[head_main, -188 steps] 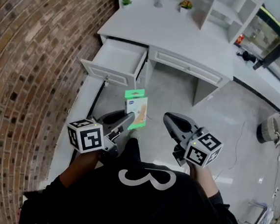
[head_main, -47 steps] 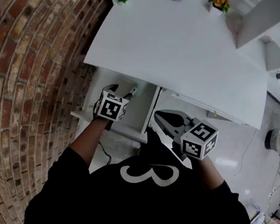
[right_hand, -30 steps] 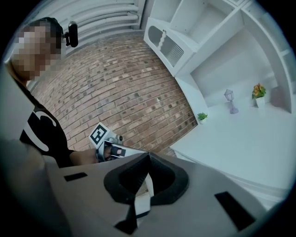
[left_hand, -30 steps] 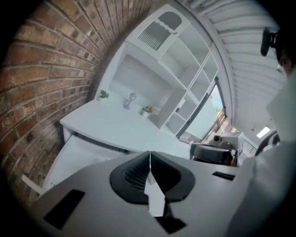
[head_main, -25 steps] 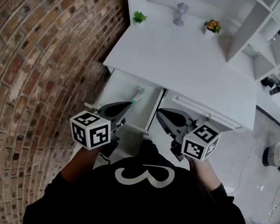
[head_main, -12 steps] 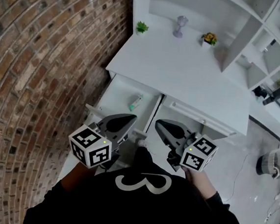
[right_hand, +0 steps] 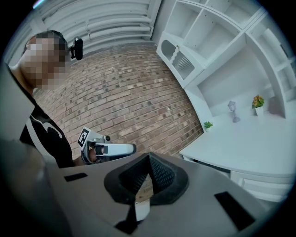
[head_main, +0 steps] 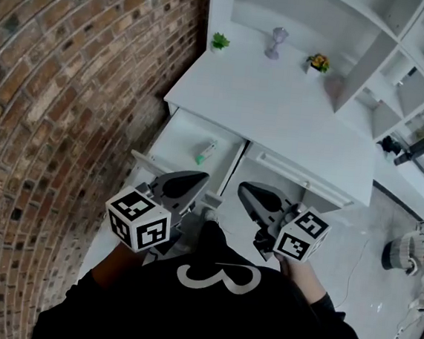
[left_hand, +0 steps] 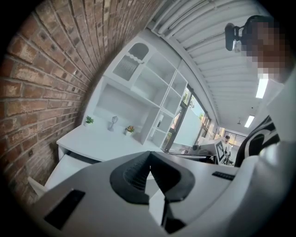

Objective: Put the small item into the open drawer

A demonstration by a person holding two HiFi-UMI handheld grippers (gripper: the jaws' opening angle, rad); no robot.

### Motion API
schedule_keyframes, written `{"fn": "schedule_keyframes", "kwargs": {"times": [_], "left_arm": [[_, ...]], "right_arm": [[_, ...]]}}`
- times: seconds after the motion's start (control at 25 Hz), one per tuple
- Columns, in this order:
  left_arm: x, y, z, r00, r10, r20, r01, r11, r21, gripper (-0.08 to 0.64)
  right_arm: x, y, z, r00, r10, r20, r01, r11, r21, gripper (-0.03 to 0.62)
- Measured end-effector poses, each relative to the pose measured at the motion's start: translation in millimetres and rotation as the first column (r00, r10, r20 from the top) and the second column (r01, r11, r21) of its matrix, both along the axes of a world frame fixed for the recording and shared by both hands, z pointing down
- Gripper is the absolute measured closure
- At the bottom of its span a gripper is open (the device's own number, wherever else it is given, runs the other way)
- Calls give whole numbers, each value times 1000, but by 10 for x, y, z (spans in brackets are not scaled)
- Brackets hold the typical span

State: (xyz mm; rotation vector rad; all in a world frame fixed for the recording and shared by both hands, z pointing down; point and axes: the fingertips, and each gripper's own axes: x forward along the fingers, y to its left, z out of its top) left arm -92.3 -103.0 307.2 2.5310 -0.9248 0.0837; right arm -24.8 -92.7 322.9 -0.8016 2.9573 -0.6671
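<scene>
Small item in the drawer, both grippers shut and empty: a white-and-green packet [head_main: 205, 153] lies on the floor of the open drawer [head_main: 184, 134] under the left end of a white desk [head_main: 277, 108], close to the drawer's right wall and touching neither tool. The left gripper [head_main: 194, 180] is held just in front of the drawer's front edge, its jaws pressed together with nothing between them – its own view shows the ribbed pads meeting in a point. The right gripper [head_main: 248, 193] sits beside it, apart from the left, before the closed drawer [head_main: 300, 182] next door; its jaws are likewise closed on nothing. Both tools are held close to the chest of a person in a black shirt [head_main: 206, 306]. A brick wall [head_main: 72, 77] runs along the left; at the back of the desk stand a small green plant [head_main: 220, 41], a grey goblet-shaped ornament [head_main: 273, 43] and a pot of flowers [head_main: 317, 63].
</scene>
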Motion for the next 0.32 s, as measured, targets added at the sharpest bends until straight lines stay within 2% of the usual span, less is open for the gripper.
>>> {"fn": "schedule_keyframes", "kwargs": {"times": [0.32], "left_arm": [[29, -10, 105, 1000, 7, 4, -7, 1000, -12, 557]], "right_arm": [[60, -4, 69, 1000, 6, -18, -6, 1000, 1, 584]]}}
